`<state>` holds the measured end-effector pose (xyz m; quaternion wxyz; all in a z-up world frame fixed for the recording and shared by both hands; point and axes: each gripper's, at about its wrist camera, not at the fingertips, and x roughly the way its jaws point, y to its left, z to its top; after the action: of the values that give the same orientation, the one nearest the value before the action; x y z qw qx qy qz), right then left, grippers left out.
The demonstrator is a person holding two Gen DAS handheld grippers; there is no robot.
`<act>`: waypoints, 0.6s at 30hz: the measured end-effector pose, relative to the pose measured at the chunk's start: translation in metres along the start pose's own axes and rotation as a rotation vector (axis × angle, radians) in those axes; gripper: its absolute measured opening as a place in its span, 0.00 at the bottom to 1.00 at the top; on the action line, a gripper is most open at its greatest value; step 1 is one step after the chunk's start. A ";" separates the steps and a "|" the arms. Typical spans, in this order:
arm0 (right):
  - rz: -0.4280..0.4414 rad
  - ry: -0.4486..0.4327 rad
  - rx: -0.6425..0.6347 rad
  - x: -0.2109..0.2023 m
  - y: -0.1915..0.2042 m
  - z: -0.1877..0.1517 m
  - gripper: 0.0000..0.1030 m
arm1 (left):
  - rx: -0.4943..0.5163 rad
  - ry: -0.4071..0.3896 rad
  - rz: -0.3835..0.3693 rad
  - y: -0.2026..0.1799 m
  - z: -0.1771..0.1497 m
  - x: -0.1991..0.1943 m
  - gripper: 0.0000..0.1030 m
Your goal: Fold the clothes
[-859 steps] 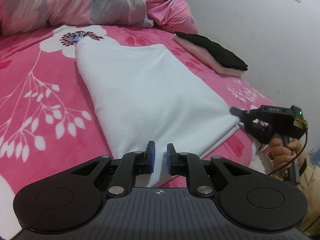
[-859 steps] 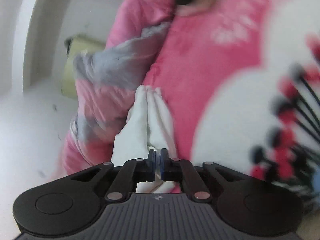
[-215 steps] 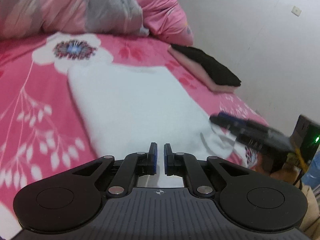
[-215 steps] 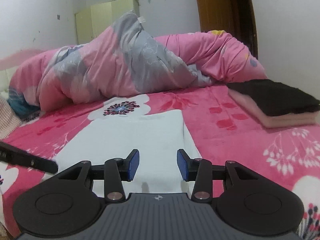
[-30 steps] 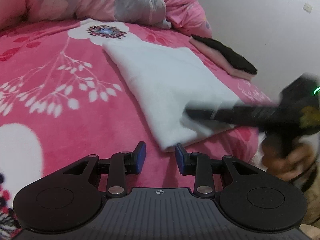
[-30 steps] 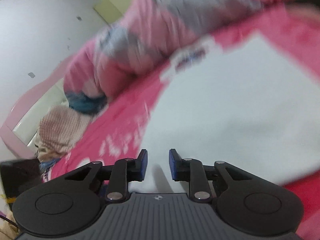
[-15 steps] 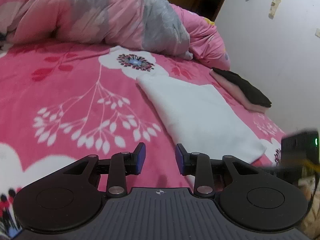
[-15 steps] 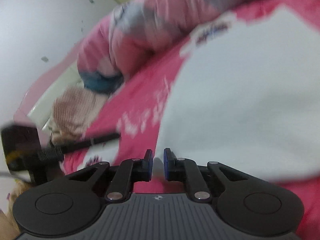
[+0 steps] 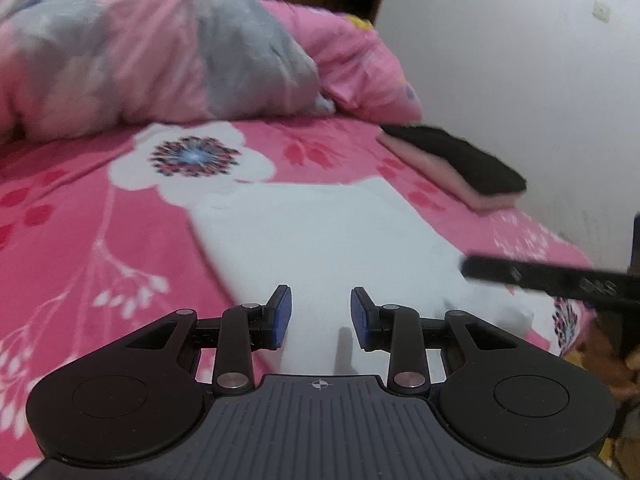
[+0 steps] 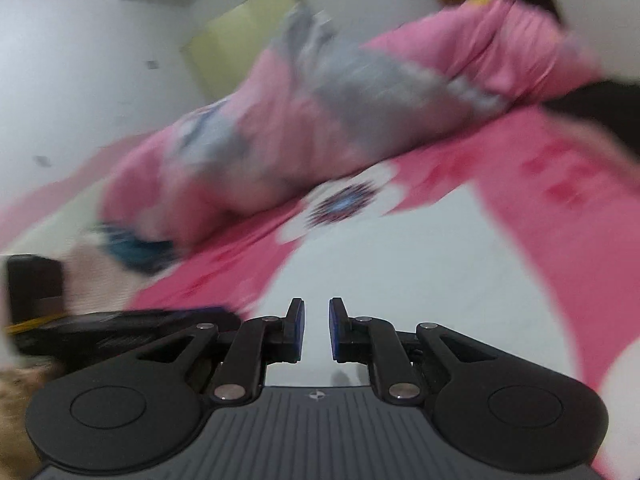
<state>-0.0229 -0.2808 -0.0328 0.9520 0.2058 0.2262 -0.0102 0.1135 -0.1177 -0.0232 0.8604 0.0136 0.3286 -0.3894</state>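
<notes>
A folded white garment [image 9: 328,236] lies flat on the pink floral bedspread [image 9: 80,216]. My left gripper [image 9: 319,317] is open and empty over its near left edge. The right gripper's black finger [image 9: 552,278] reaches in from the right over the garment's near right corner. In the blurred right wrist view the white garment [image 10: 420,264] fills the middle, and my right gripper [image 10: 315,329] is open with a narrow gap, empty, above the cloth. The left gripper [image 10: 132,320] shows there at the left.
A bunched pink and grey duvet [image 9: 160,48] lies along the back of the bed. A stack of folded pink and black clothes [image 9: 456,164] sits at the right by the white wall [image 9: 520,60]. A yellow-green cupboard [image 10: 240,28] stands behind.
My left gripper has swung right and closer over the garment's near edge. The right gripper has opened slightly and tilted up toward the duvet, now reaching over the garment's right corner.
</notes>
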 end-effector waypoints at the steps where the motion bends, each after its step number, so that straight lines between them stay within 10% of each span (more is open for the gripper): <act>1: -0.052 0.000 -0.043 0.006 0.003 -0.002 0.13 | 0.001 0.033 0.008 -0.002 -0.001 0.009 0.31; 6: -0.189 0.066 -0.244 0.037 0.015 -0.045 0.15 | 0.027 0.067 0.046 -0.009 -0.011 0.025 0.32; 18: -0.146 0.084 -0.130 0.034 0.003 -0.039 0.22 | 0.010 0.058 0.066 -0.018 0.035 -0.006 0.32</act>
<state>-0.0083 -0.2601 -0.0784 0.9497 0.1269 0.2805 -0.0564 0.1178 -0.1366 0.0117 0.8628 0.0399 0.3508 -0.3618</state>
